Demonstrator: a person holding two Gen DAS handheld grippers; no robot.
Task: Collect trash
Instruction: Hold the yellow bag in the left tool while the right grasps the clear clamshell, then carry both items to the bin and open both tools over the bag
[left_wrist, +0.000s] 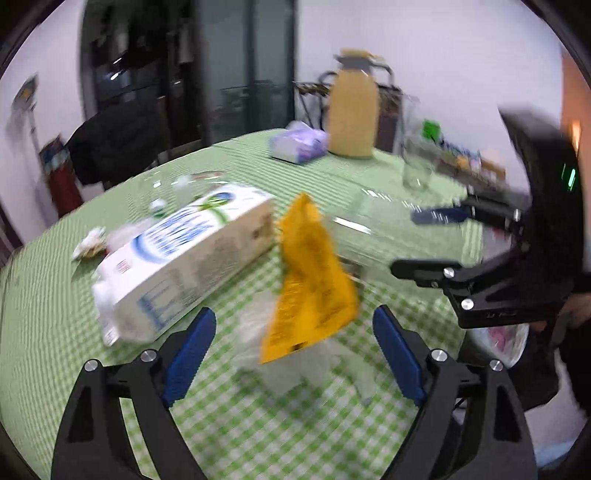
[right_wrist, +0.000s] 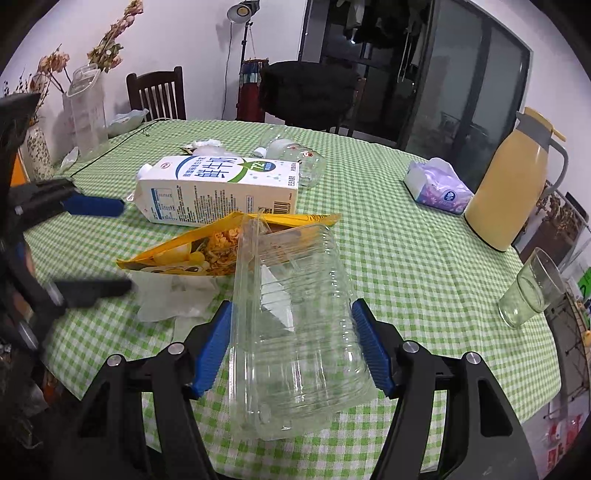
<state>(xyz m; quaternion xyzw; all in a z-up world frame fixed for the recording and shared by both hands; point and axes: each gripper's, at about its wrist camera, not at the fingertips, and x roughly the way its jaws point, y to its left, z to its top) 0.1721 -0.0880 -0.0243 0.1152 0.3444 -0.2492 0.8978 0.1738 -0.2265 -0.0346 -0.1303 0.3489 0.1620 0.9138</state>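
A clear plastic clamshell box (right_wrist: 295, 325) sits between the blue pads of my right gripper (right_wrist: 291, 339), which is shut on it above the green checked table (right_wrist: 424, 266). My left gripper (left_wrist: 293, 328) is open over a crumpled clear plastic wrapper (left_wrist: 317, 362), with a yellow snack bag (left_wrist: 310, 280) just ahead of it. The bag also shows in the right wrist view (right_wrist: 207, 247), under the box's far edge. A white milk carton (left_wrist: 184, 254) lies on its side to the left; it also shows in the right wrist view (right_wrist: 218, 188). The left wrist view is motion-blurred.
A yellow thermos jug (right_wrist: 509, 181), a purple tissue pack (right_wrist: 436, 188) and a drinking glass (right_wrist: 532, 288) stand at the right. An empty clear bottle (right_wrist: 295, 155) and crumpled scraps (right_wrist: 207, 146) lie behind the carton. A tall clear pitcher (right_wrist: 86, 107) and chairs stand at the far edge.
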